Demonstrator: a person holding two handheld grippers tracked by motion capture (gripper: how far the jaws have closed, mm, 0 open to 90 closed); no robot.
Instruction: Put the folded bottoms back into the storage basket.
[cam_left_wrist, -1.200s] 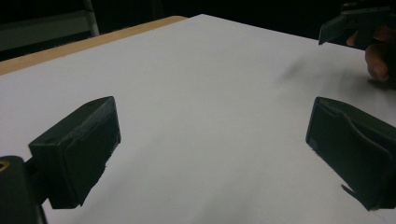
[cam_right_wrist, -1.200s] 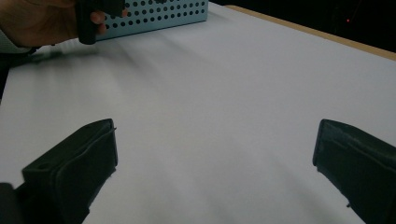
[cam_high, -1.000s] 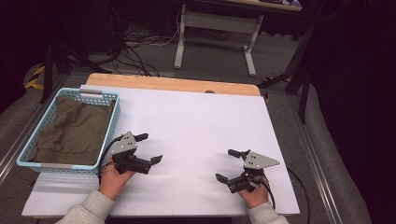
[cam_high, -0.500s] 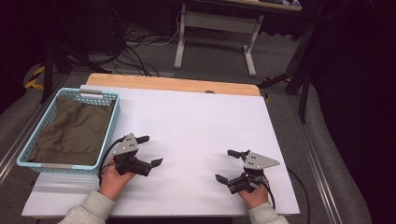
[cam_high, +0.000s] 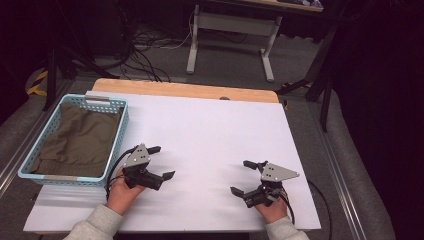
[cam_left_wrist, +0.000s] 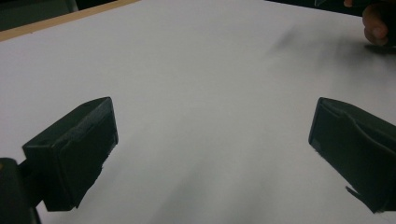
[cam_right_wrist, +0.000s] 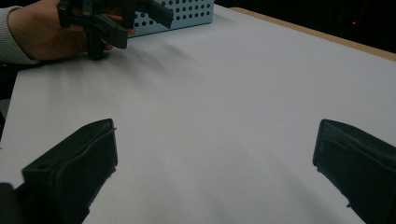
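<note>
While both jaws gape empty, the left gripper (cam_high: 161, 162) and right gripper (cam_high: 242, 177) idle near the table's (cam_high: 210, 125) front edge, apparently awaiting the folded olive garment (cam_high: 80, 137) in the blue basket (cam_high: 120, 135).

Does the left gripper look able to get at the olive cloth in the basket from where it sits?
Probably yes: the left gripper, open, sits beside the basket, and the olive cloth lies uncovered.

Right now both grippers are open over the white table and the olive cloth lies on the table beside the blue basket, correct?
Not quite. The cloth lies inside the basket, as the high view shows. The left gripper and right gripper are both open over the table.
</note>
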